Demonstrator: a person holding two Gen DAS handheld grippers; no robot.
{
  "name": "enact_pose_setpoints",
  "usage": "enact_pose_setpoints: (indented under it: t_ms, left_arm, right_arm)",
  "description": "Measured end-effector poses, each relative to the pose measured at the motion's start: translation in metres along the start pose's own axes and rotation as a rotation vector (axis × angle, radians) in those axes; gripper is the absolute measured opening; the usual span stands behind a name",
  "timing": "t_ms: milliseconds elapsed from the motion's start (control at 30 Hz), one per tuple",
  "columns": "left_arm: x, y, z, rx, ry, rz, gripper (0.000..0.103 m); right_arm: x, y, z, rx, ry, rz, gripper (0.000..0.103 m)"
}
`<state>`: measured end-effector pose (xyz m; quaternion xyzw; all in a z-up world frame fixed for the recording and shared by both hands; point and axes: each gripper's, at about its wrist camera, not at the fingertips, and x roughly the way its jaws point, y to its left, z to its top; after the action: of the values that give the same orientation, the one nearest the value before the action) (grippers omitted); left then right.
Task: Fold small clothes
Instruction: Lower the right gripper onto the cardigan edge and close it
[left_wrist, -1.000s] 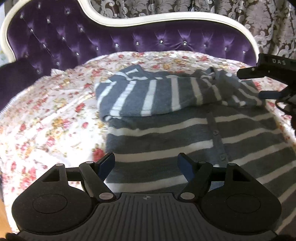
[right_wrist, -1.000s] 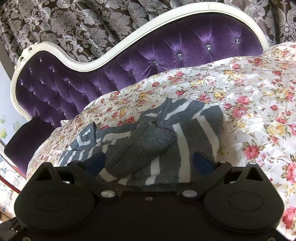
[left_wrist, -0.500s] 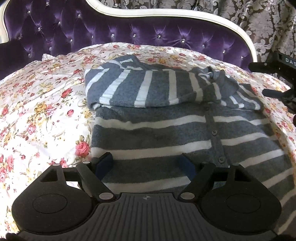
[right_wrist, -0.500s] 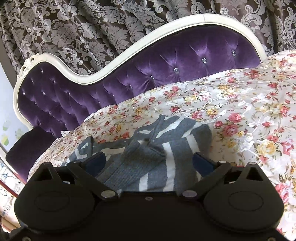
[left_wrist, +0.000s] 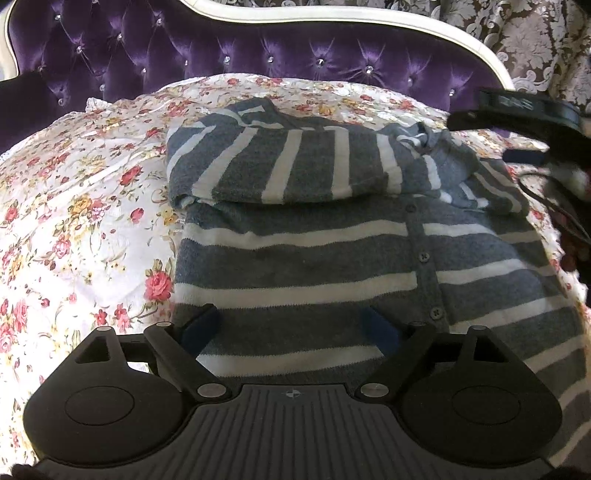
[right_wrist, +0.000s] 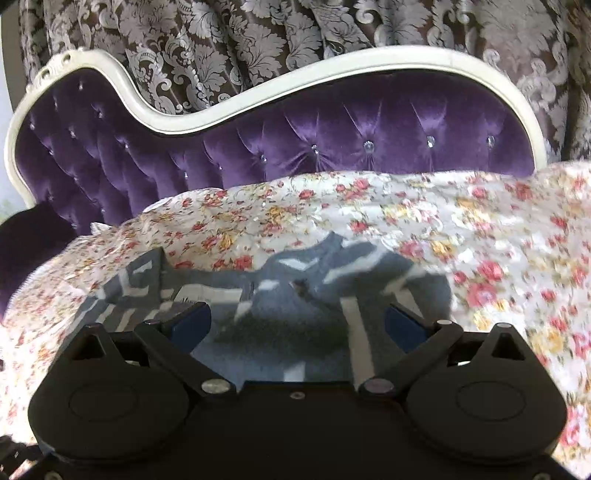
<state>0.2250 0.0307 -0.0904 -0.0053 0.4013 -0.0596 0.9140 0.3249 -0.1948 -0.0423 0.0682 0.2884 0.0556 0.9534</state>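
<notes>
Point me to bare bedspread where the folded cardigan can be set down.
Free: floral bedspread left of the striped cardigan, up to the purple headboard. Crowded: the cardigan's right side, where the right gripper hovers. Left gripper stands open over its hem.

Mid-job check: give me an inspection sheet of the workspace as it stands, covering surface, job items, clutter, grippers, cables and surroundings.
Surface: floral bedspread, rumpled, covering the seat.
Job's things: grey-and-white striped cardigan lying buttoned side up, its upper part folded down across the body; button placket visible.
Clutter: nothing seen.
Grippers: left gripper over the cardigan's lower part, jaws just opened wider, nothing pinched; right gripper open above the collar end, holding nothing, view blurred.
Cables: thin dark cable by the right gripper at the right edge of the left view.
Surroundings: purple tufted backrest with white frame; patterned curtain behind.
</notes>
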Motion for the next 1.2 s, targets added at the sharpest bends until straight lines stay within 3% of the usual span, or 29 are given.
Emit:
enact_pose_setpoints:
  t_ms: [333,700,867,1033,1100,1200]
  left_arm:
    - [0.0,0.002,0.002,0.004,0.022,-0.008,0.087]
    - [0.001,0.006,0.005,0.001,0.045,-0.023,0.087]
    - [0.001,0.004,0.004,0.002,0.044,-0.02,0.088]
    - [0.003,0.004,0.004,0.0,0.047,-0.027,0.093]
    - [0.003,0.004,0.004,0.0,0.046,-0.028,0.093]
    - [0.003,0.005,0.005,-0.004,0.047,-0.034,0.093]
  right_arm:
    - [0.031,0.035,-0.004,-0.114,0.096,-0.098,0.1]
    - [-0.02,-0.017,-0.029,-0.119,0.193,-0.227,0.1]
    - [-0.05,-0.041,-0.02,0.004,0.111,-0.149,0.1]
    - [-0.042,-0.044,-0.009,0.109,0.09,-0.003,0.1]
    - [-0.031,-0.043,-0.009,0.138,0.109,0.033,0.085]
    - [-0.014,-0.035,-0.013,0.131,0.144,0.025,0.081]
